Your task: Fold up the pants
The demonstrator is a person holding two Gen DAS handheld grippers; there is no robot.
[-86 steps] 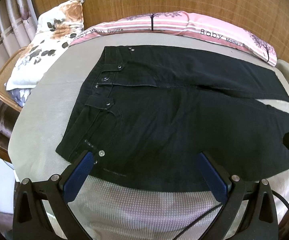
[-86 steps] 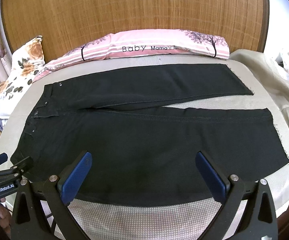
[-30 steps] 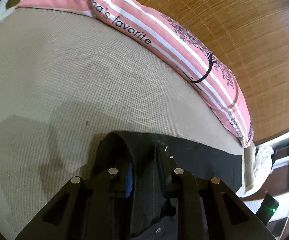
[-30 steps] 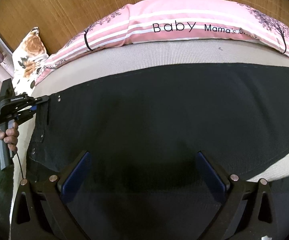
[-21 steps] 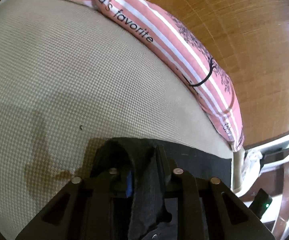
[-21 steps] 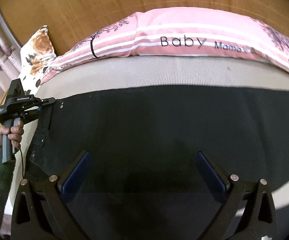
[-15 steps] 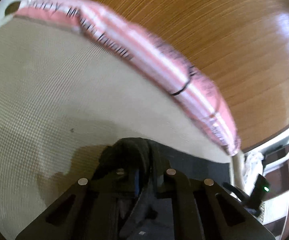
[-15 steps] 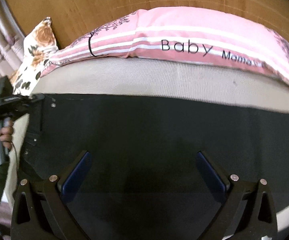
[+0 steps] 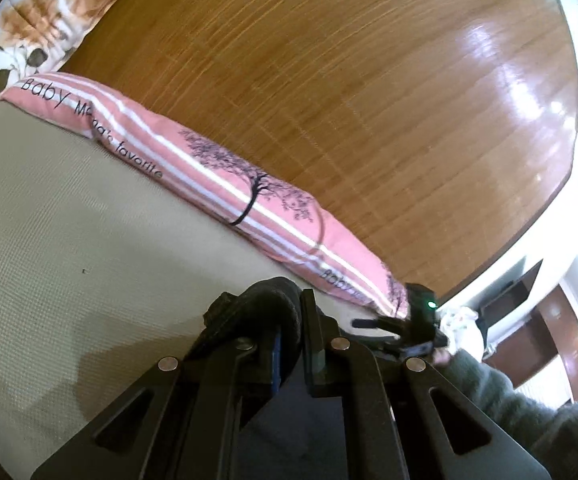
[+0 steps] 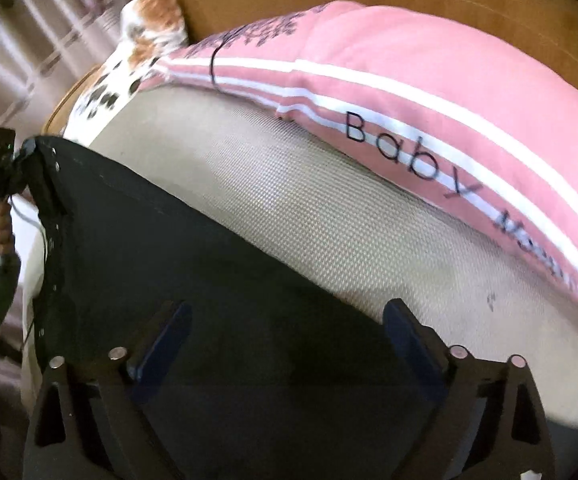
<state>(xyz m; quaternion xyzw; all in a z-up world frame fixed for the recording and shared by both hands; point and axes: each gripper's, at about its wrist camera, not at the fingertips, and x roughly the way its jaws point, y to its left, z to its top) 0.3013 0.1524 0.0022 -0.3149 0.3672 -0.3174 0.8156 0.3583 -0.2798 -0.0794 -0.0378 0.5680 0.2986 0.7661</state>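
Note:
Black pants [image 10: 209,280] lie spread on a beige woven bed cover [image 10: 289,200]. My left gripper [image 9: 289,320] is shut on a bunched fold of the waistband [image 9: 265,300], held up off the cover. In the right wrist view that left gripper [image 10: 29,156] grips the waistband corner at the far left, and the cloth slopes down from it. My right gripper [image 10: 289,320] hangs tilted over the far edge of the pant leg. Its jaws are wide and closing, the pants' edge lies between the blue pads [image 10: 403,328], and the pads do not press it.
A pink striped pillow [image 10: 409,100] lies along the back of the bed under a wooden headboard [image 9: 329,80]. A floral pillow [image 10: 145,28] sits at the left end. The person's green sleeve [image 9: 509,400] and right gripper [image 9: 409,332] show at the right of the left wrist view.
The left gripper closed on the waistband and rose with it, tipping upward. The right gripper slid across to the leg's far edge and rolled, and its jaws narrowed a little.

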